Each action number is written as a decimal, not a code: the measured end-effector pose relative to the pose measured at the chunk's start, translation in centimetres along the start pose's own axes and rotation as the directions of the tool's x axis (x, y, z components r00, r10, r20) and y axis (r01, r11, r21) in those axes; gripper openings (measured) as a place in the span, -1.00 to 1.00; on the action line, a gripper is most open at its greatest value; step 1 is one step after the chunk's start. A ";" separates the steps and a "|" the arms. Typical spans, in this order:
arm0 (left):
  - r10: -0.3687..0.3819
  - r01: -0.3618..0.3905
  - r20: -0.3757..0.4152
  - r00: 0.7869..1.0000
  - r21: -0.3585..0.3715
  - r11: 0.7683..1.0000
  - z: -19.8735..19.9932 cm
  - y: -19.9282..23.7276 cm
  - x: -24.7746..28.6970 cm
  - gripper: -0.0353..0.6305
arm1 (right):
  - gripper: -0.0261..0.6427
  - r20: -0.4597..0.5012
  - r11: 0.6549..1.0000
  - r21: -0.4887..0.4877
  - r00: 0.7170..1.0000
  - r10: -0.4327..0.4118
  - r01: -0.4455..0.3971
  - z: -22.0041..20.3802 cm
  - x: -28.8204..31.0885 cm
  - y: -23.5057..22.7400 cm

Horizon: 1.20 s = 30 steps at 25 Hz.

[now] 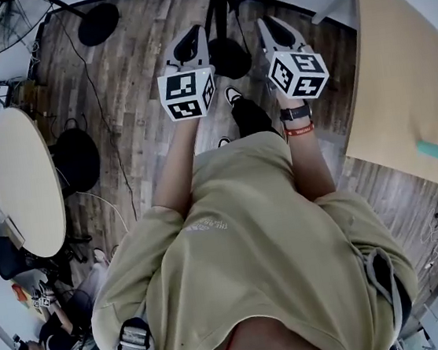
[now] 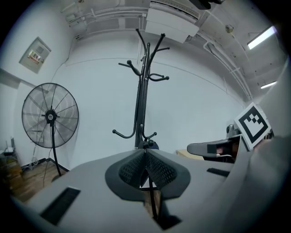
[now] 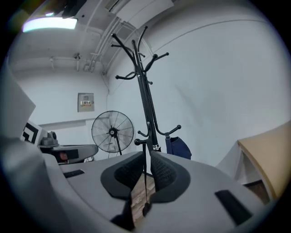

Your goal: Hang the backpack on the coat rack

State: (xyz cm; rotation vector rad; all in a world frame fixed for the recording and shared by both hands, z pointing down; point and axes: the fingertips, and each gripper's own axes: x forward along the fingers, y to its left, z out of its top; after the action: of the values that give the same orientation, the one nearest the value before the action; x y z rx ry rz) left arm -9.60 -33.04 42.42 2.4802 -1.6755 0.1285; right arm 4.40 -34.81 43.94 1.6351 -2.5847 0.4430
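**Backpack [image 3: 178, 148] on the coat rack, both claws empty**

The wooden plank floor [image 1: 136, 77] fills the head view. A rectangular desk [image 1: 402, 84] stands at the right and a round desk [image 1: 21, 179] at the left. The person [image 1: 249, 230] in a tan shirt holds both arms forward towards the coat rack [image 3: 144, 98], a tall black pole with curved hooks at the top and more hooks low down. A standing fan [image 2: 50, 116] is off to the left of it, near the wall.

The dark blue backpack hangs by its strap from one of the low hooks, on the rack's right side in the right gripper view. It is well apart from both claws.

The left claw [image 2: 144, 152] has its pads together at the tips, with nothing between them. The right claw [image 3: 146, 157] shows a narrow gap between its pads. Only floor and the rack's pole show through it, so it grips nothing.

A small teal bottle [image 1: 434, 151] lies near the edge of the rectangular desk.
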 end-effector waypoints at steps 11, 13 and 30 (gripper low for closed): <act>0.046 -0.046 0.020 0.999 -0.022 0.999 0.0 1.1 -2.6 -0.82 | -0.88 0.031 0.999 -0.030 0.999 -0.035 0.036 0.4 -2.5 0.5; 0.026 -0.026 0.017 1.000 -0.014 1.000 0.0 1.0 -2.6 -0.82 | -0.88 0.033 0.999 -0.016 0.999 -0.032 0.032 0.5 -2.4 0.4; -0.013 0.013 0.008 1.000 -0.018 1.000 -0.5 2.6 -1.2 -0.82 | -0.88 0.012 1.000 -0.010 1.000 -0.019 0.019 0.1 -0.5 0.1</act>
State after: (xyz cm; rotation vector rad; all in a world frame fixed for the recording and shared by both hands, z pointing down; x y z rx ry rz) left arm -12.45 -32.81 42.97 2.4810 -1.6564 0.1016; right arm 4.56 -34.32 43.72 1.6626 -2.5733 0.4191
